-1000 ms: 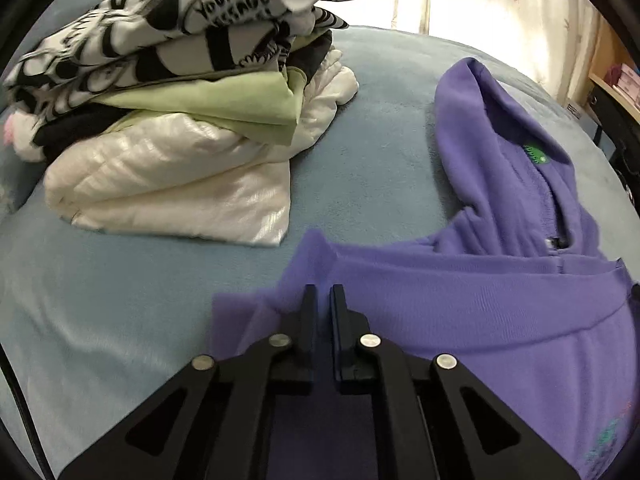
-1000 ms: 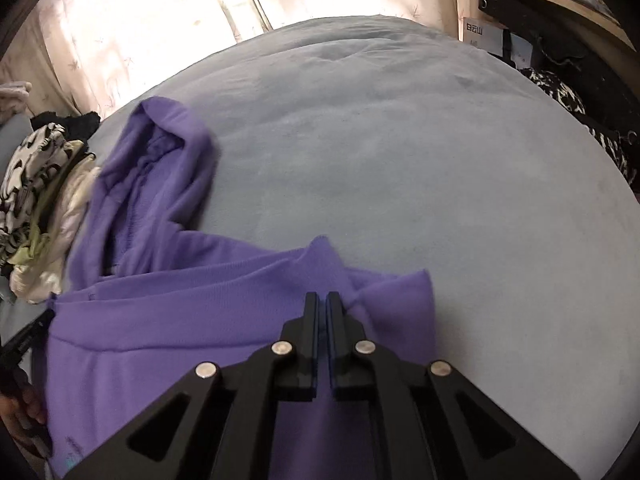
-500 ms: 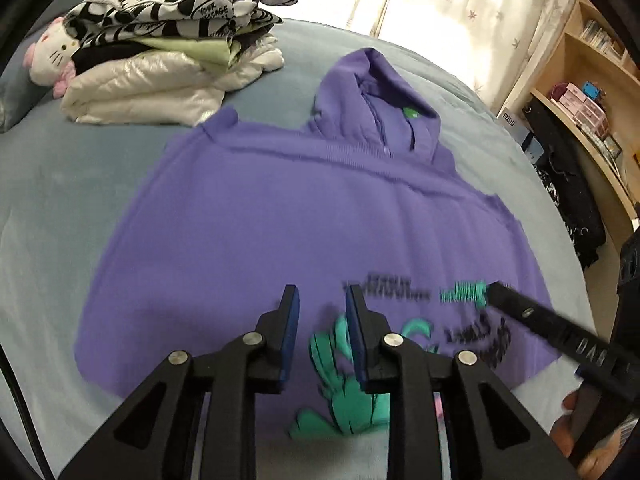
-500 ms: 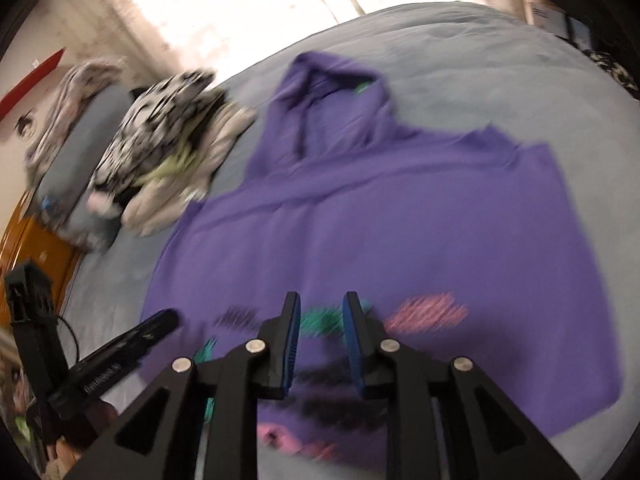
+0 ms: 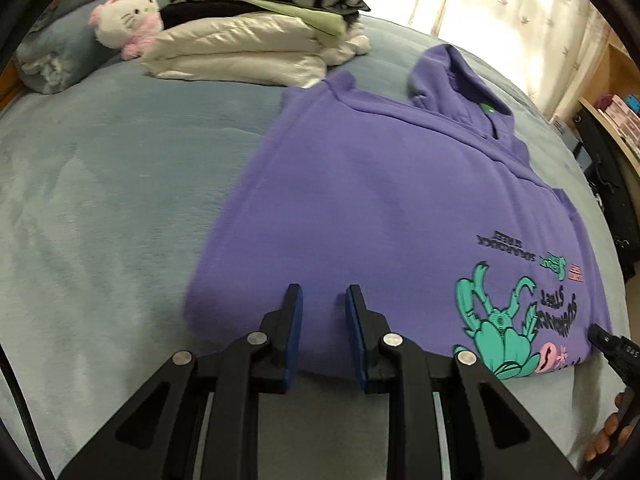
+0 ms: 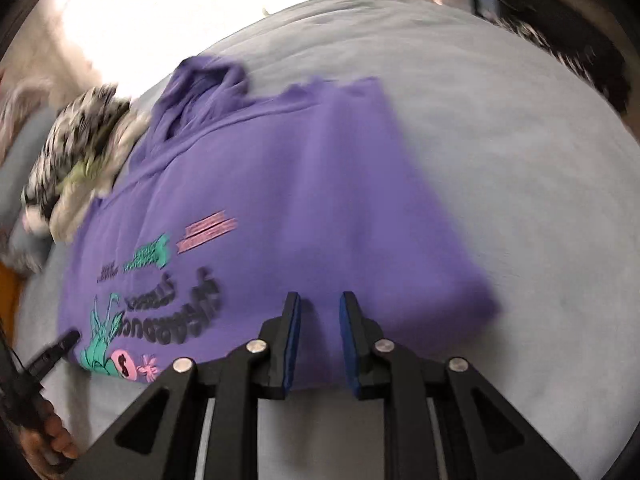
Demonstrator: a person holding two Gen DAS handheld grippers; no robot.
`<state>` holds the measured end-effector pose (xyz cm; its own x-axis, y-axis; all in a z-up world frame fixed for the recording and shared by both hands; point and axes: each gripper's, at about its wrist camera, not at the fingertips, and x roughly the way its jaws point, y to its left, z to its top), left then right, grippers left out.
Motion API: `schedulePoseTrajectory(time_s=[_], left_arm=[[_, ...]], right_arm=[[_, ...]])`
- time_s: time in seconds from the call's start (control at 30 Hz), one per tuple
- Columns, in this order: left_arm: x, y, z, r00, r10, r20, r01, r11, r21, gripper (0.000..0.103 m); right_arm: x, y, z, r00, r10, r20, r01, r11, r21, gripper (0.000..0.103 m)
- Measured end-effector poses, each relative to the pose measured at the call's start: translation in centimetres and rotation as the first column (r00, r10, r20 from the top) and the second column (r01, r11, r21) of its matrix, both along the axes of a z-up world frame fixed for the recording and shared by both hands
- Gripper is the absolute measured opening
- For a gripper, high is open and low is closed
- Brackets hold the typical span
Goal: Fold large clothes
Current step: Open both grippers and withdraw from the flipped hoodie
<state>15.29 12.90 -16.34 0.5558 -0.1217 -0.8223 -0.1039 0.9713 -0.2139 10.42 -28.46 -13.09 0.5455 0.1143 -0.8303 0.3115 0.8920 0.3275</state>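
A purple hoodie (image 5: 380, 200) lies flat on the bed, printed side up, hood at the far end and sleeves folded in. My left gripper (image 5: 323, 292) hovers over its near left edge, jaws apart, nothing pinched. In the right wrist view the same hoodie (image 6: 300, 180) is blurred by motion. My right gripper (image 6: 320, 298) is over its near right edge, jaws still apart but closing, pads not pressing the cloth. Each view also catches the other gripper's tip: the right gripper (image 5: 612, 344) and the left gripper (image 6: 52, 352).
A stack of folded clothes (image 5: 256, 40) sits at the far left beside a white and pink plush toy (image 5: 124, 20). The blue blanket (image 5: 100, 200) covers the bed around the hoodie. Shelves (image 5: 616, 120) stand at the right, curtains (image 5: 520, 8) behind.
A second ago both grippers were shut at the hoodie's shoulders. Both have let go and pulled back to the near hem, apart from each other, with jaws now open.
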Motion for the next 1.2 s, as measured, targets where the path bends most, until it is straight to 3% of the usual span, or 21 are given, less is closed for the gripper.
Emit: schedulePoseTrajectory(time_s=[0.03,0.1,0.27,0.63,0.8,0.93,1.1,1.2], left_arm=[[0.0,0.2,0.0,1.000,0.008,-0.001,-0.008,1.000,-0.001,0.021],[0.2,0.2,0.1,1.000,0.017,-0.005,-0.017,1.000,0.001,0.021],[0.2,-0.3,0.3,1.000,0.030,-0.007,-0.030,0.999,0.027,0.021],[-1.3,-0.3,2.2,0.998,0.054,-0.009,-0.054,0.998,0.019,0.025],[-2.8,-0.2,3.8,0.998,0.054,0.035,-0.055,0.997,0.054,0.050],[-3.8,-0.2,5.0,0.997,0.039,0.071,-0.047,0.993,0.106,0.056],[-4.7,-0.4,6.5,0.995,0.019,0.101,-0.038,0.982,0.187,0.075],[-5.0,-0.3,7.0,0.993,0.010,0.119,-0.035,0.977,0.209,0.076]], right_arm=[[-0.3,-0.5,0.0,1.000,-0.011,-0.001,0.011,1.000,0.017,0.005],[-0.5,-0.4,0.1,0.998,-0.054,-0.038,0.051,0.996,-0.075,0.006],[-0.8,1.0,0.3,0.998,-0.044,-0.050,0.037,0.988,-0.147,0.009],[-2.2,2.5,1.7,0.998,-0.025,-0.062,0.014,0.984,-0.178,0.009],[-3.2,3.9,2.6,0.998,0.005,-0.055,-0.014,0.984,-0.175,0.009],[-3.6,5.1,3.6,0.999,0.031,-0.042,-0.038,0.983,-0.181,0.009],[-3.4,6.6,4.7,0.998,0.062,-0.020,-0.064,0.981,-0.182,0.009],[-3.0,7.5,4.8,0.996,0.085,-0.023,-0.088,0.981,-0.174,0.009]])
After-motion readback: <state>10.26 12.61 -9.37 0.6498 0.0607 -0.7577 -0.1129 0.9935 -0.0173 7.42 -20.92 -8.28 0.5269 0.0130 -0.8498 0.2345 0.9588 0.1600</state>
